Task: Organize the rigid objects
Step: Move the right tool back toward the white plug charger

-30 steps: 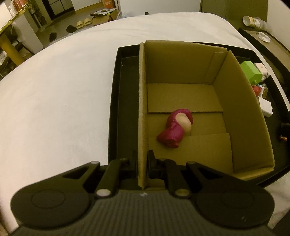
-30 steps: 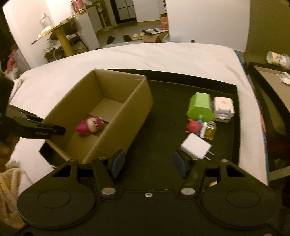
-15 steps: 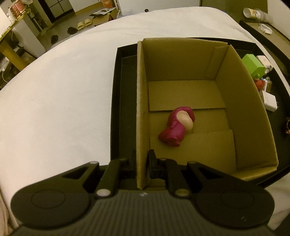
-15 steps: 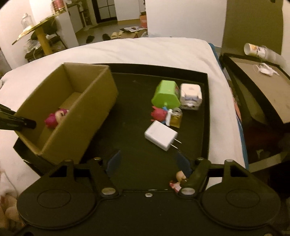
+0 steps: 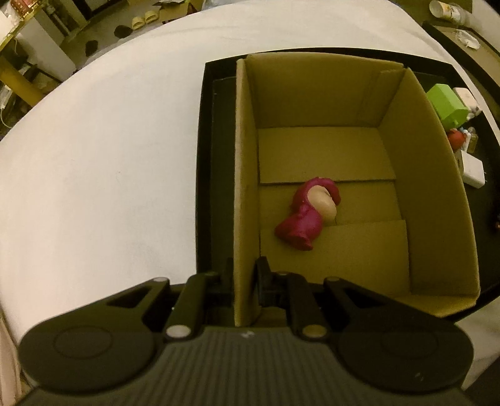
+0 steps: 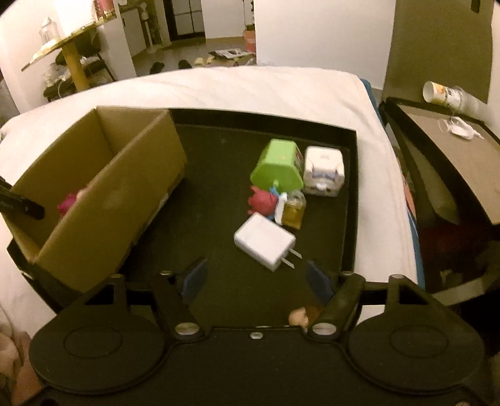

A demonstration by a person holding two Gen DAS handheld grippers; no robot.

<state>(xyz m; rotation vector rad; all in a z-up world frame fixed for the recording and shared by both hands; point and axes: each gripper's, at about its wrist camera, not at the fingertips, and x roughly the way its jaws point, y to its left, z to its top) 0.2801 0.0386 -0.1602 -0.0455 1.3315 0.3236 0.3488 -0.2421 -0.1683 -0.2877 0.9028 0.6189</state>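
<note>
I see a white bed (image 6: 256,90) filling most of both views under dim, yellowish light. A side table (image 6: 450,146) stands at its right. Beyond it lie white walls (image 6: 318,31), a bare floor (image 6: 193,50) with slippers (image 5: 143,21), and a yellow-legged table (image 6: 67,47).

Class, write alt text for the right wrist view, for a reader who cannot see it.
An open right gripper hovers over a black tray holding a white charger, a green box, a white cube and small toys. A cardboard box on the left holds a pink figure.
</note>
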